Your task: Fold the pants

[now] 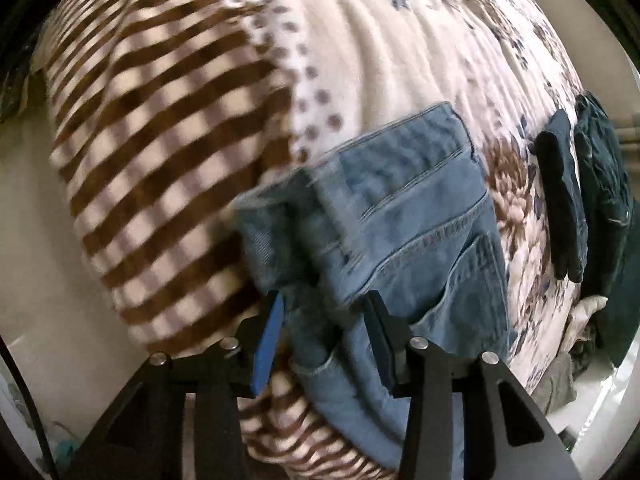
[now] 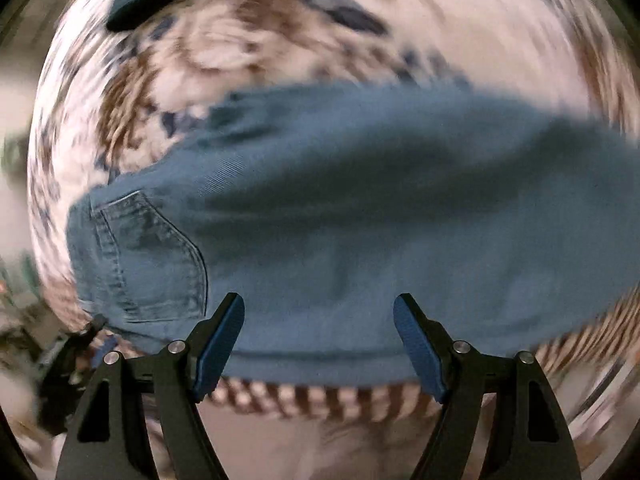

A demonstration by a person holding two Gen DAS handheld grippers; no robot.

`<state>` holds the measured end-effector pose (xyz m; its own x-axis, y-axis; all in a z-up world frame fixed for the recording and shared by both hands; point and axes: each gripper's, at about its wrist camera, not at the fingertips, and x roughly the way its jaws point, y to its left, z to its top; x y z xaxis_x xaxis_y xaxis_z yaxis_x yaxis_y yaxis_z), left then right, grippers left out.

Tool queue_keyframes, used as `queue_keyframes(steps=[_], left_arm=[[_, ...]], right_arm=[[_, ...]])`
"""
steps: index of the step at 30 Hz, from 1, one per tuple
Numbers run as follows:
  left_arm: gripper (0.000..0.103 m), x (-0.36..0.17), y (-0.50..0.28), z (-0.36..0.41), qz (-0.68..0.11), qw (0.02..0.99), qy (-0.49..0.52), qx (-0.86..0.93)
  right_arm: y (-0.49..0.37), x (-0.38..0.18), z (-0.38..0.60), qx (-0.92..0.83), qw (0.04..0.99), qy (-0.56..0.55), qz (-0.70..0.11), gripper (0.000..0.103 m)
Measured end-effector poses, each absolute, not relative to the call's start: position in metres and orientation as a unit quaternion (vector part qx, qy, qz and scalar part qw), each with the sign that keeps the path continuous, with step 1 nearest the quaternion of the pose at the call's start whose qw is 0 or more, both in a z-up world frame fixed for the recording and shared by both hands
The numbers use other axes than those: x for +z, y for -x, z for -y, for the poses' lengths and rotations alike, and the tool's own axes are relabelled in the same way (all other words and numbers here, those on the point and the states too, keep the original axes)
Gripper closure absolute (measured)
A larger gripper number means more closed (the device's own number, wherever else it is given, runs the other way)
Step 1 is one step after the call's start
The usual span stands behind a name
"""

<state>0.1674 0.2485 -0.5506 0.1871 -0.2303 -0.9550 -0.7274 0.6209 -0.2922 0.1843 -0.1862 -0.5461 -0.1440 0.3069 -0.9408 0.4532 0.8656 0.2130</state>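
My left gripper [image 1: 322, 312] has its fingers set fairly narrow with a fold of the blue jeans [image 1: 404, 216] between them; blur hides whether the pads actually pinch the cloth. The jeans spread ahead and to the right of it, folded, seams and a pocket showing, on the bed's patterned blanket [image 1: 168, 128], striped brown to the left, floral to the right. Further right lie dark folded garments [image 1: 560, 196].

My right gripper [image 2: 319, 344] is spread wide, holding nothing, just short of the jeans' [image 2: 360, 216] near edge. The denim stretches across ahead of it, a back pocket [image 2: 152, 256] to the left, the blanket [image 2: 224, 52] beyond.
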Motion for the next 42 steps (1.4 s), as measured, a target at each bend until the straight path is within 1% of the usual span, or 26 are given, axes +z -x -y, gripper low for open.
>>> queue_keyframes(steps=[2, 3, 5, 10, 12, 13, 16, 17, 18, 19, 20, 21, 22, 24, 27, 31, 33, 35, 38, 39, 40, 41, 42], left_arm=[[0.064, -0.551, -0.177, -0.242, -0.614, 0.675, 0.364, 0.186], [0.064, -0.552, -0.181, -0.237, -0.618, 0.678, 0.355, 0.181], [0.064, -0.555, -0.189, -0.23, -0.628, 0.679, 0.336, 0.175], [0.063, -0.565, -0.197, -0.224, -0.647, 0.673, 0.308, 0.182], [0.063, -0.57, -0.2, -0.223, -0.65, 0.671, 0.305, 0.186], [0.063, -0.57, -0.201, -0.223, -0.65, 0.67, 0.304, 0.187], [0.063, -0.572, -0.207, -0.217, -0.652, 0.676, 0.288, 0.188], [0.063, -0.573, -0.206, -0.216, -0.653, 0.676, 0.285, 0.188], [0.062, -0.576, -0.206, -0.217, -0.653, 0.674, 0.288, 0.189], [0.061, -0.581, -0.206, -0.219, -0.655, 0.669, 0.294, 0.19], [0.061, -0.584, -0.207, -0.221, -0.656, 0.666, 0.299, 0.19], [0.063, -0.586, -0.207, -0.223, -0.654, 0.666, 0.304, 0.189], [0.064, -0.586, -0.208, -0.223, -0.649, 0.668, 0.309, 0.19], [0.087, -0.577, -0.205, -0.225, -0.63, 0.689, 0.303, 0.189], [0.091, -0.557, -0.197, -0.223, -0.606, 0.716, 0.29, 0.188], [0.091, -0.533, -0.18, -0.22, -0.593, 0.731, 0.281, 0.188], [0.091, -0.529, -0.172, -0.225, -0.596, 0.728, 0.282, 0.19], [0.091, -0.533, -0.166, -0.225, -0.604, 0.72, 0.283, 0.195], [0.09, -0.554, -0.158, -0.224, -0.62, 0.705, 0.277, 0.203], [0.087, -0.558, -0.159, -0.223, -0.625, 0.701, 0.276, 0.204], [0.086, -0.562, -0.16, -0.223, -0.632, 0.695, 0.274, 0.204], [0.081, -0.56, -0.162, -0.222, -0.636, 0.693, 0.269, 0.205], [0.071, -0.554, -0.165, -0.219, -0.643, 0.692, 0.252, 0.21]], right_arm=[[-0.162, -0.554, 0.204, -0.095, 0.581, -0.297, -0.752, 0.025], [-0.149, -0.558, 0.214, -0.116, 0.57, -0.319, -0.748, 0.031], [-0.13, -0.567, 0.227, -0.144, 0.549, -0.357, -0.741, 0.037], [-0.098, -0.604, 0.252, -0.184, 0.512, -0.454, -0.706, 0.038], [-0.095, -0.608, 0.257, -0.193, 0.517, -0.481, -0.681, 0.044], [-0.097, -0.609, 0.258, -0.198, 0.522, -0.481, -0.676, 0.046], [-0.101, -0.61, 0.258, -0.194, 0.538, -0.486, -0.661, 0.048], [-0.102, -0.615, 0.256, -0.197, 0.536, -0.483, -0.663, 0.052], [-0.1, -0.619, 0.257, -0.208, 0.532, -0.486, -0.662, 0.063], [-0.096, -0.621, 0.258, -0.224, 0.526, -0.479, -0.666, 0.072], [-0.094, -0.622, 0.259, -0.234, 0.522, -0.473, -0.67, 0.091], [-0.089, -0.62, 0.261, -0.239, 0.521, -0.476, -0.667, 0.097], [-0.085, -0.616, 0.26, -0.238, 0.525, -0.475, -0.665, 0.099], [-0.083, -0.606, 0.255, -0.229, 0.544, -0.456, -0.667, 0.1], [-0.081, -0.586, 0.242, -0.21, 0.572, -0.414, -0.676, 0.1], [-0.078, -0.573, 0.227, -0.193, 0.581, -0.377, -0.695, 0.1], [-0.071, -0.572, 0.221, -0.185, 0.58, -0.365, -0.705, 0.1], [-0.066, -0.579, 0.217, -0.183, 0.576, -0.353, -0.714, 0.1], [-0.069, -0.595, 0.212, -0.185, 0.56, -0.353, -0.726, 0.1], [-0.07, -0.599, 0.214, -0.182, 0.555, -0.352, -0.732, 0.099], [-0.074, -0.603, 0.211, -0.181, 0.549, -0.352, -0.736, 0.098], [-0.078, -0.606, 0.214, -0.174, 0.541, -0.356, -0.742, 0.093], [-0.083, -0.606, 0.215, -0.165, 0.534, -0.348, -0.753, 0.089]])
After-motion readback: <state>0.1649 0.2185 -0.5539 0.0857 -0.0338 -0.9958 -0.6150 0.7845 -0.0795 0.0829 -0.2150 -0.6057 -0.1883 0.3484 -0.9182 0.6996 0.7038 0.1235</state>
